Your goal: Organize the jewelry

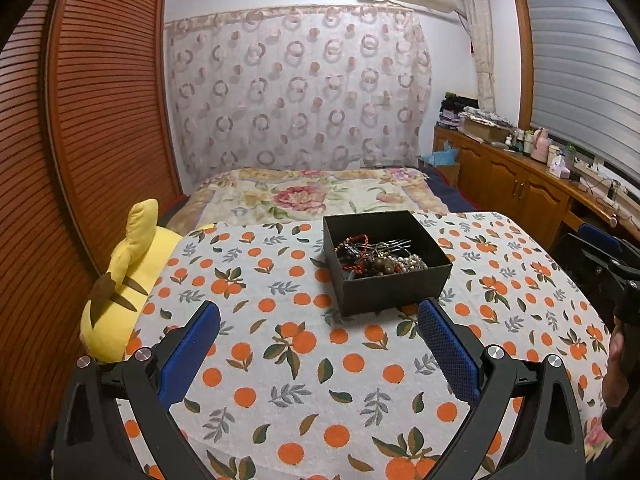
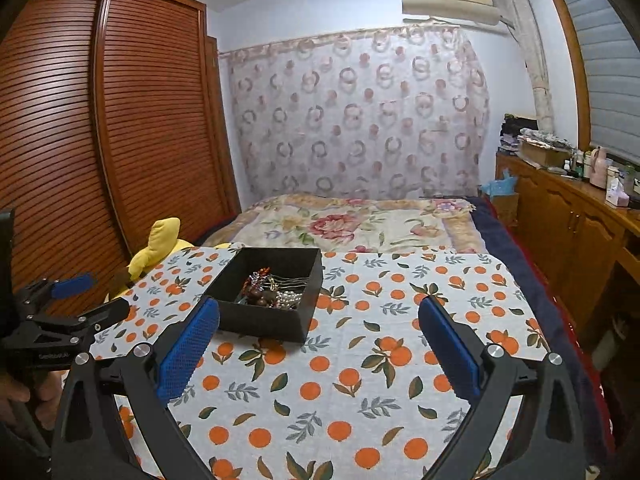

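Observation:
A black open box (image 1: 388, 292) stands on the orange-print cloth (image 1: 280, 360), with a tangle of jewelry (image 1: 380, 258) inside: beads, pearls, red cord and a metal comb. My left gripper (image 1: 318, 316) is open just short of the box's near wall, with only cloth between its blue pads (image 1: 200, 328). In the right wrist view the box (image 2: 260, 324) lies ahead and to the left, its jewelry (image 2: 276, 288) heaped in the near half. My right gripper (image 2: 320, 312) is wide open and holds nothing; its left pad (image 2: 192, 340) is close to the box's near corner. My left gripper (image 2: 110, 294) shows at the left, open.
A yellow plush toy (image 1: 120, 280) lies off the cloth's left edge. Beyond the box is a bed with a floral blanket (image 1: 312, 196). A louvred wooden wardrobe (image 1: 80, 120) fills the left, and a wooden cabinet (image 1: 520, 176) with bottles runs along the right. A hand (image 2: 16, 396) shows at the lower left.

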